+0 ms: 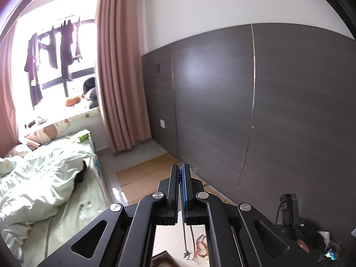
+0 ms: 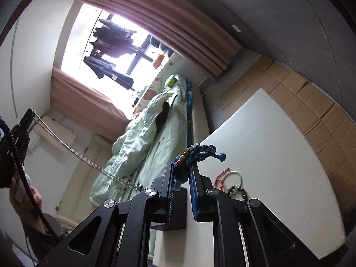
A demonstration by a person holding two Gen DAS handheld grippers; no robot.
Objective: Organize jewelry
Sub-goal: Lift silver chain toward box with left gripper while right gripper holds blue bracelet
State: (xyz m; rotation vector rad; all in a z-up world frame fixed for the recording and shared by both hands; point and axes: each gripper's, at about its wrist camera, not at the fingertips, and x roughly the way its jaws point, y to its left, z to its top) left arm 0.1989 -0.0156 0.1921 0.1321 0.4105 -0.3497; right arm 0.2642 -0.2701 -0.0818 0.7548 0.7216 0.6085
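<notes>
Now the left hand-held gripper (image 1: 180, 191) grips a silver chain (image 1: 183, 227), the right hand-held gripper (image 2: 181, 178) clenches a blue bracelet (image 2: 200, 153); next, both need placing on the counter (image 2: 278, 155), toward 3 o'clock.

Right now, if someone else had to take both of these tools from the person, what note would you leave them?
Left tool: shut on a silver chain, which hangs from it above the white table.
Right tool: shut on a blue cord bracelet with wooden beads, lifted off the table.
On the table: a red string bracelet, a metal ring, a dark bead bracelet and a black box beside the right tool.
Done: two pieces picked up.
Left: put both away, then the loose pieces. Where they belong, the views do not show.
</notes>
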